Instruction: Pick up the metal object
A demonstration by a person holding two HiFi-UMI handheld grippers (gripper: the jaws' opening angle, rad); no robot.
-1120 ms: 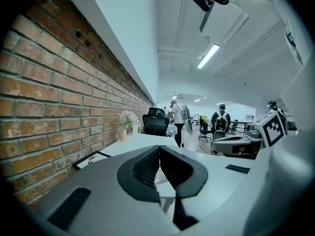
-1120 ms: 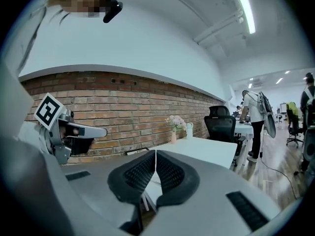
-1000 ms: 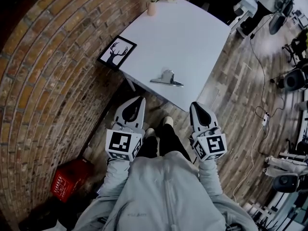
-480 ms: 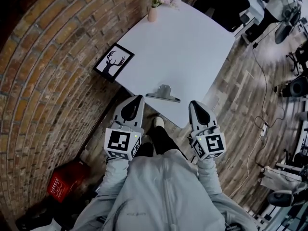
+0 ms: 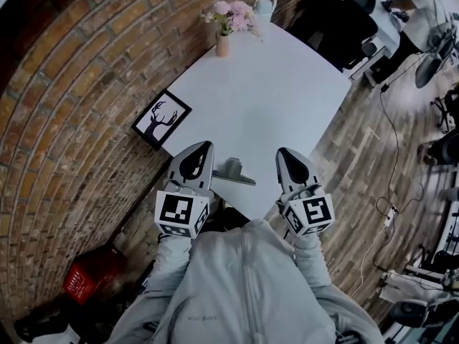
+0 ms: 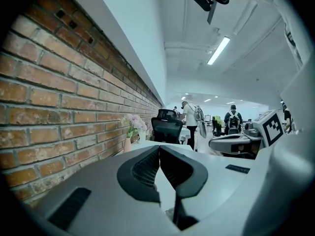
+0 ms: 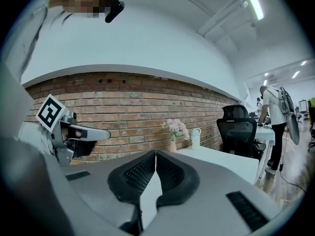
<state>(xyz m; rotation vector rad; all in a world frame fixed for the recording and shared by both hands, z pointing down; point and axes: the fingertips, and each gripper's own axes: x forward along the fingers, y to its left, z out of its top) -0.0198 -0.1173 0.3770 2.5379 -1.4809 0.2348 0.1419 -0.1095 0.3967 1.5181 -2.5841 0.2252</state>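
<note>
The metal object is a silver spring clip [image 5: 232, 171] that lies flat by the near edge of the white table [image 5: 272, 92]. In the head view it sits between my two grippers, just ahead of the person's body. My left gripper [image 5: 204, 147] is held to the left of the clip, its jaws shut with nothing between them [image 6: 158, 149]. To the clip's right my right gripper [image 5: 285, 153] is also shut and empty [image 7: 155, 154]. Neither gripper touches the clip. Both point level across the table, and neither gripper view shows the clip clearly.
A framed deer picture [image 5: 161, 119] leans at the table's left edge by the brick wall [image 5: 79, 106]. A vase of pink flowers [image 5: 224, 43] and a white jug [image 5: 265, 6] stand at the far corner. A black office chair [image 5: 344, 13] is beyond. A red crate [image 5: 92, 282] sits on the floor at left.
The person has stepped toward the table: the table and clip have drawn nearer in the head view, and the clip now lies between the gripper tips. Both grippers stay shut.
</note>
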